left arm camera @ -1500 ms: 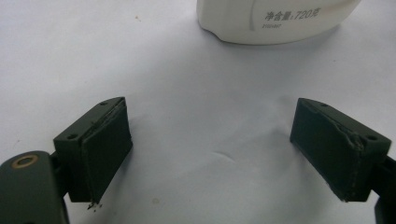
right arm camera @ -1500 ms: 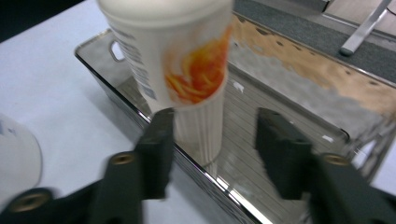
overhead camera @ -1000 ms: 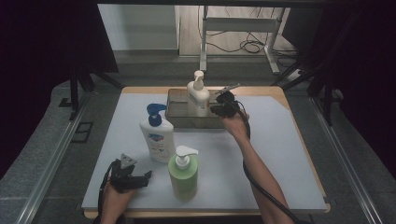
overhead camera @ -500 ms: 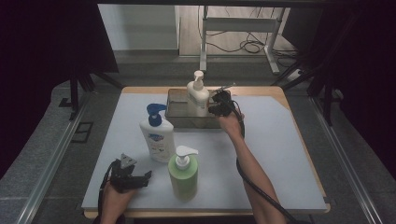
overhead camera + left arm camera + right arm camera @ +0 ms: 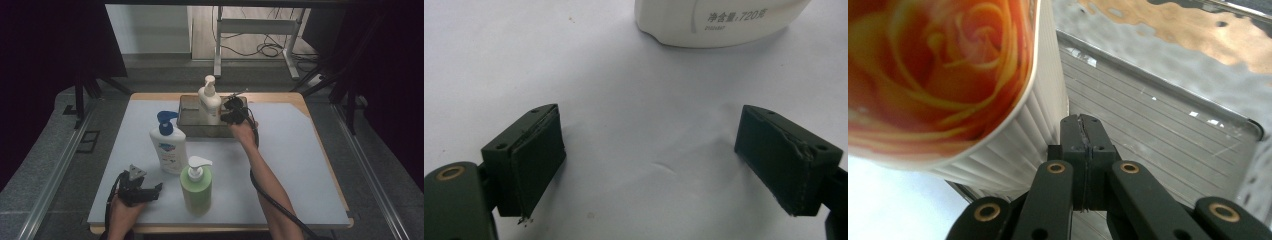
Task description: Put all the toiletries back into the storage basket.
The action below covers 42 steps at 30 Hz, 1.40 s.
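The right gripper (image 5: 1083, 131), jaws clenched on nothing, sits just beside the white pump bottle (image 5: 209, 101) standing in the metal tray (image 5: 190, 122) at the far tabletop edge, seemingly nudging it, while the left gripper (image 5: 158, 188) rests released.

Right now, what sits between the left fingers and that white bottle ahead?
Nothing: in the left gripper view, only bare white table lies between the open left fingers and the white bottle.

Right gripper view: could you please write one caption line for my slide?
Shut right gripper beside a white ribbed bottle with an orange rose label, above a metal tray.
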Available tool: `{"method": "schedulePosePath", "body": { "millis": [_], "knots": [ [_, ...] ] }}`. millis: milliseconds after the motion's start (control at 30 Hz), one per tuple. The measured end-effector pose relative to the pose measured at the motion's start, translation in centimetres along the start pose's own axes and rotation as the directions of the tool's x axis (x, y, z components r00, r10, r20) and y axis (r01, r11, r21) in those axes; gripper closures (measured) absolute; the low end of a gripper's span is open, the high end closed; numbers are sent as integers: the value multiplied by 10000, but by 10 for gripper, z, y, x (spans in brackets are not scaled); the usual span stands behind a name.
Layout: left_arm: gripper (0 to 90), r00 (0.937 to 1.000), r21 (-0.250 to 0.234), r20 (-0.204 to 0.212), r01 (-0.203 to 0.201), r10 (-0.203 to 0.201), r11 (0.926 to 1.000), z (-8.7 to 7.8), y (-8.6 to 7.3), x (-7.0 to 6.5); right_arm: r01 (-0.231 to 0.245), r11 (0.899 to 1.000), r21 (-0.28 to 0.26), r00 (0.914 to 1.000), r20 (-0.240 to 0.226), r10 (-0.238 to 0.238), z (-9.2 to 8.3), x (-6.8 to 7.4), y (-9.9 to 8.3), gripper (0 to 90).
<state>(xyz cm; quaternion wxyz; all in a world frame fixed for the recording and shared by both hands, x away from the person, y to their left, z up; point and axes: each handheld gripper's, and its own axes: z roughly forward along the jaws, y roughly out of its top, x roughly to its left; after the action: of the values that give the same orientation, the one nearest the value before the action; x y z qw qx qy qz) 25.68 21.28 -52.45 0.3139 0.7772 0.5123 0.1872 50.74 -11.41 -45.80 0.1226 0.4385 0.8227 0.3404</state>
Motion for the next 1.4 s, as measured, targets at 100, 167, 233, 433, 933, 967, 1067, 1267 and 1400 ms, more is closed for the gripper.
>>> {"method": "schedulePosePath", "body": {
  "millis": [100,167,233,433,933,967,1067,1267,1400],
  "knots": [
    [118,10000,-1,-3,-5,5,10000,0,0,0,57,10000,24,10000,-66,-57,2,4,2,897],
    [118,10000,0,-4,-8,8,10000,0,0,0,76,10000,41,9999,-114,-76,4,7,3,897],
    [118,10000,-2,-2,-5,5,10000,0,0,0,120,9999,44,9998,-146,-119,6,10,4,896],
    [118,10000,2,-1,-3,3,10000,0,0,0,149,9999,43,9996,-223,-148,12,16,6,896],
    [118,10000,3,-2,-12,12,10000,0,0,0,102,9999,37,9984,-548,-100,19,25,9,890],
    [118,10000,8,-1,-16,16,10000,0,0,0,91,9999,45,9984,-557,-89,20,26,9,890],
    [118,10000,2,-3,-12,12,10000,0,0,0,70,10000,67,9986,-524,-66,20,27,10,890],
    [118,10000,5,-4,-12,12,10000,0,0,0,18,10000,78,9987,-511,-14,22,30,11,891],
    [118,10000,7,-3,-14,14,10000,0,0,0,-38,10000,66,9987,-498,41,23,31,13,891]
  ]
}}
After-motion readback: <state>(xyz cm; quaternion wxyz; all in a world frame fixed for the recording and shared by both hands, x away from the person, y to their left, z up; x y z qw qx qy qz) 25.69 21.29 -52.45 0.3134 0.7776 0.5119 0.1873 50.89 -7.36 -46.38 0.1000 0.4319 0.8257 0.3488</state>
